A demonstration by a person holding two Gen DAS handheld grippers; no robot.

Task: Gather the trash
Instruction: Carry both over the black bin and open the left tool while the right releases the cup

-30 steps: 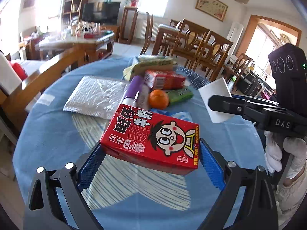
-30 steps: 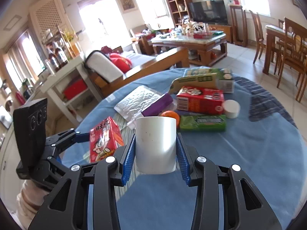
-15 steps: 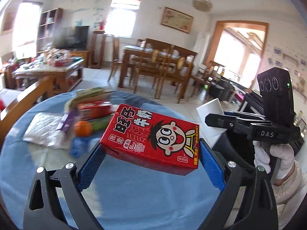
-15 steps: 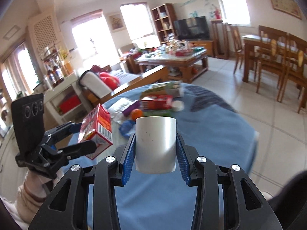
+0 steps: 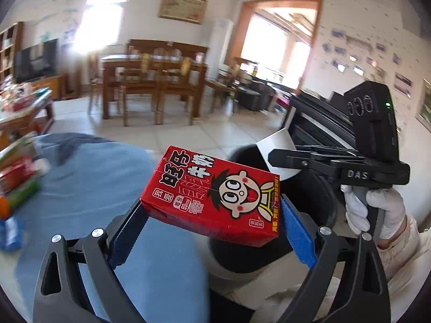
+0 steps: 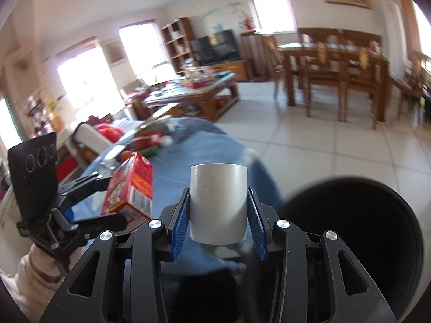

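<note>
My left gripper [image 5: 212,215] is shut on a red milk carton [image 5: 212,193] with a cartoon face and holds it in the air over the table's right edge, next to a black trash bin [image 5: 315,196]. My right gripper [image 6: 218,215] is shut on a white paper cup [image 6: 218,204], upright, just left of the bin's open mouth [image 6: 363,231]. The cup [image 5: 280,152] and right gripper [image 5: 277,158] show in the left wrist view above the bin. The carton [image 6: 129,188] and left gripper [image 6: 107,196] show in the right wrist view.
A round table with a blue cloth [image 5: 89,183] holds several more items at its far side: boxes, an orange and wrappers [image 6: 148,140]. Tiled floor, a dining table with chairs [image 6: 336,67] and a coffee table [image 6: 194,88] lie beyond.
Both grippers have swung right, away from the table's middle and toward the black bin, each still holding its item. The bin has come into view.
</note>
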